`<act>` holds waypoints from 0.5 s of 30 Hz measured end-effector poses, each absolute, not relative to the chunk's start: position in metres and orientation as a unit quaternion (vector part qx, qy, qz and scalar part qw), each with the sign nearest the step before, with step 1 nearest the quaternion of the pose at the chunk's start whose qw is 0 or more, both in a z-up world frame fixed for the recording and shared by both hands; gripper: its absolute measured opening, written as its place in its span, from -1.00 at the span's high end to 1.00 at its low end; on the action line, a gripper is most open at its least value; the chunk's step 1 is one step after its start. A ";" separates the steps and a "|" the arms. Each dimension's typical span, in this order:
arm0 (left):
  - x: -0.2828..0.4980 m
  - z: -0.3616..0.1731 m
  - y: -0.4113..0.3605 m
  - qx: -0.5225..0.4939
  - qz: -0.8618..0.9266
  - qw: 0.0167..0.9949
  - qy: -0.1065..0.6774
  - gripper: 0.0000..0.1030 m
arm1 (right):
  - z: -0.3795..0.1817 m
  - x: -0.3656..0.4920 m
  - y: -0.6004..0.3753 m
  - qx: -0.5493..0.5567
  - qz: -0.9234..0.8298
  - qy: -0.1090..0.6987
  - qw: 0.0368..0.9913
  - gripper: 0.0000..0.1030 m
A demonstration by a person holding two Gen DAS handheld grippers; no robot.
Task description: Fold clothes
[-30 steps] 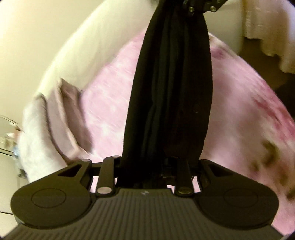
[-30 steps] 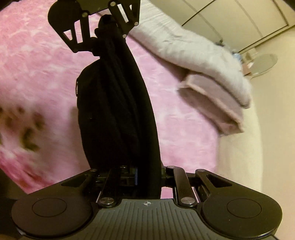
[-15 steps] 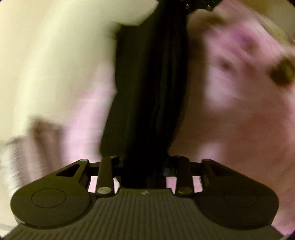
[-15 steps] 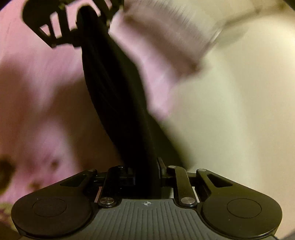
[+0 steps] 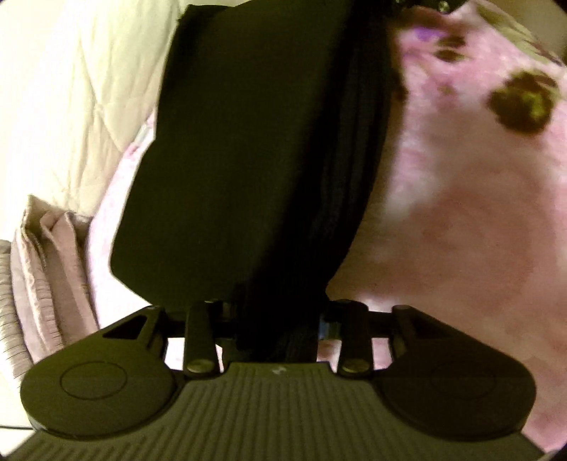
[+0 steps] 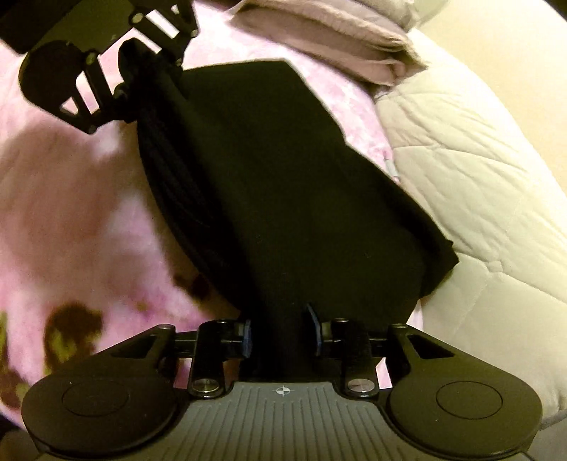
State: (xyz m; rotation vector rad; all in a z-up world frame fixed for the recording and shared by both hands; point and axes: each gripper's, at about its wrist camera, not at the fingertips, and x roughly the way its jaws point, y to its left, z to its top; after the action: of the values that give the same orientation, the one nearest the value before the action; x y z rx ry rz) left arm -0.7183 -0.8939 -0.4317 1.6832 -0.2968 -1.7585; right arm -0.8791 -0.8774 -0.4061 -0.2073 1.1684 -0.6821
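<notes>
A black garment (image 5: 248,142) lies folded on the pink bedspread (image 5: 460,212), flat on one side and bunched in folds along the other. My left gripper (image 5: 280,319) holds one end of the bunched edge, its jaws shut on the cloth. In the right wrist view the same garment (image 6: 283,177) runs from my right gripper (image 6: 280,329) up to the left gripper (image 6: 149,56), which keeps its end slightly raised. The right jaws are opening: the cloth still passes between them, and the blue pads (image 6: 246,337) stand just clear of it.
A cream quilted cover (image 6: 478,159) borders the bedspread (image 6: 71,177) along the garment's flat side. Folded mauve and grey linen (image 6: 336,32) is stacked beyond the garment, and shows in the left wrist view as folded linen (image 5: 46,266) at the left edge. Dark flower prints (image 5: 521,103) mark the bedspread.
Both grippers swung the hanging garment down onto the bedspread, where it now lies spread flat. The right jaws have parted from the cloth. The blur has settled.
</notes>
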 end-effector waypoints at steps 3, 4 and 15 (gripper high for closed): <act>-0.712 -0.426 -0.885 0.649 -0.681 0.323 -0.103 0.18 | -0.397 -0.892 -0.869 -0.052 -0.324 0.537 0.777 0.13; -0.706 -0.421 -0.882 0.650 -0.681 0.322 -0.097 0.18 | -0.388 -0.898 -0.866 -0.031 -0.329 0.532 0.779 0.10; -0.655 -0.334 -0.929 0.527 -0.694 0.478 0.108 0.25 | -0.317 -0.929 -0.944 0.086 -0.425 0.416 0.799 0.10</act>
State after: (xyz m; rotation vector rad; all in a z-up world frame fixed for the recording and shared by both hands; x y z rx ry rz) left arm -0.6550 -0.9290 -0.3343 1.2864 0.2630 -1.6949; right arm -0.9294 -0.9438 -0.3168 0.1851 0.8923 -0.9124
